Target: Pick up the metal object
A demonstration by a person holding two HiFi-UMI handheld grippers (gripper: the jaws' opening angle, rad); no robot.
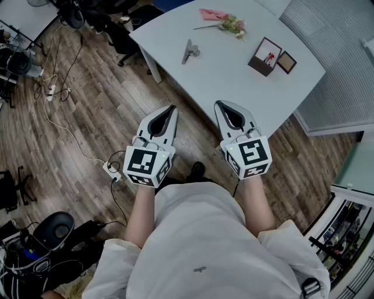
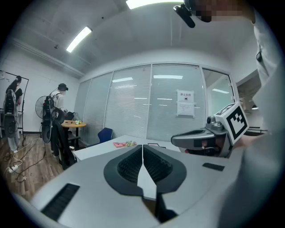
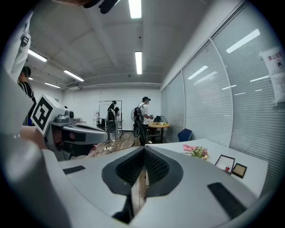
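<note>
A small metal object [image 1: 189, 51], clip-like, lies on the white table [image 1: 234, 82] near its far left edge in the head view. Both grippers hang in front of the person's chest, short of the table. My left gripper [image 1: 170, 109] is shut and holds nothing, over the wooden floor. My right gripper [image 1: 220, 105] is shut and holds nothing, its tips over the table's near edge. In the left gripper view my left gripper [image 2: 142, 146] has its jaws pressed together. The right gripper view shows my right gripper [image 3: 143, 148] the same way. The metal object does not show in either gripper view.
On the table lie a pink card [image 1: 211, 14] with dried flowers [image 1: 232, 25] and two small picture frames [image 1: 272, 58]. Cables and a power strip [image 1: 111, 169] run over the floor at left. Office chairs [image 1: 125, 35] stand by the table's far left. People stand far off [image 3: 142, 116].
</note>
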